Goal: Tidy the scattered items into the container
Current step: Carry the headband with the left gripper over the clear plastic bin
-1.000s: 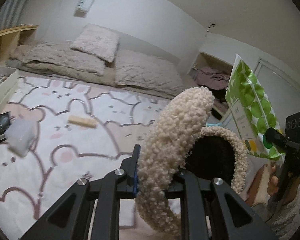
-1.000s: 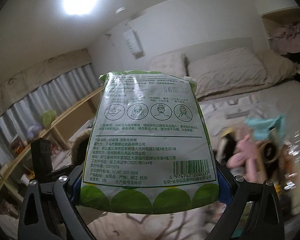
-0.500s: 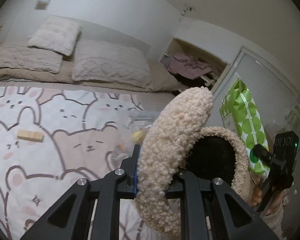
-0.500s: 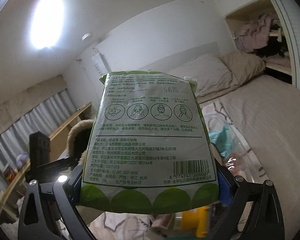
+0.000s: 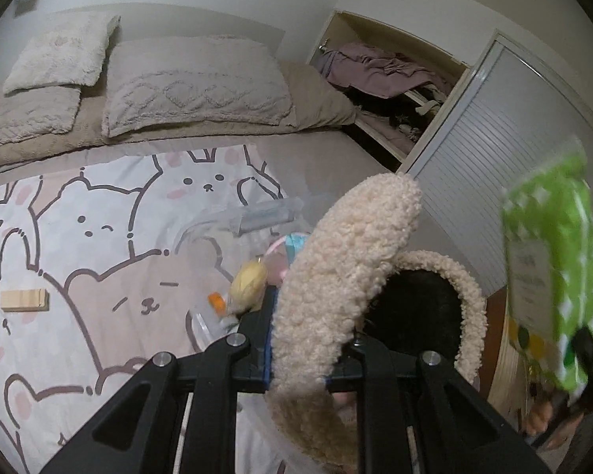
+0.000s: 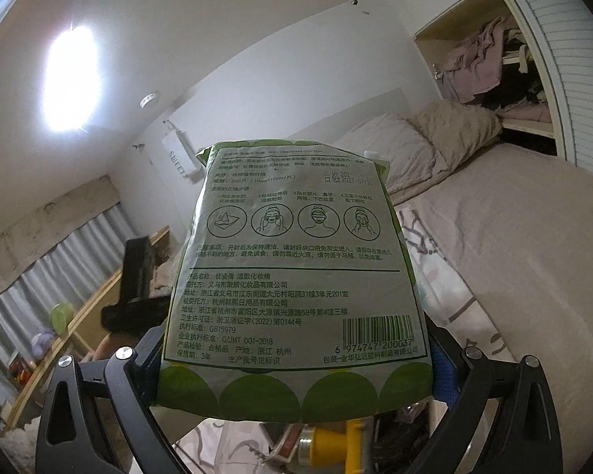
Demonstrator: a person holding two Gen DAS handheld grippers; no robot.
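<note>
Left wrist: clear container [image 5: 217, 328] holding plush toys [image 5: 249, 286]

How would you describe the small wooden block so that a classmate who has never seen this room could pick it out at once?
Start at the bed with its beige pillows, then come down onto the bunny-print blanket spread in front of them. On the blanket's left part, far from the clear container of toys, lies the wooden block. It is the only pale, flat, hard-edged rectangle there, lying alone.

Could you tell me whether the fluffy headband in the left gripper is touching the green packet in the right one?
Apart. In the left wrist view, the fluffy headband and the green packet are separated by a clear stretch of closet door.
</note>
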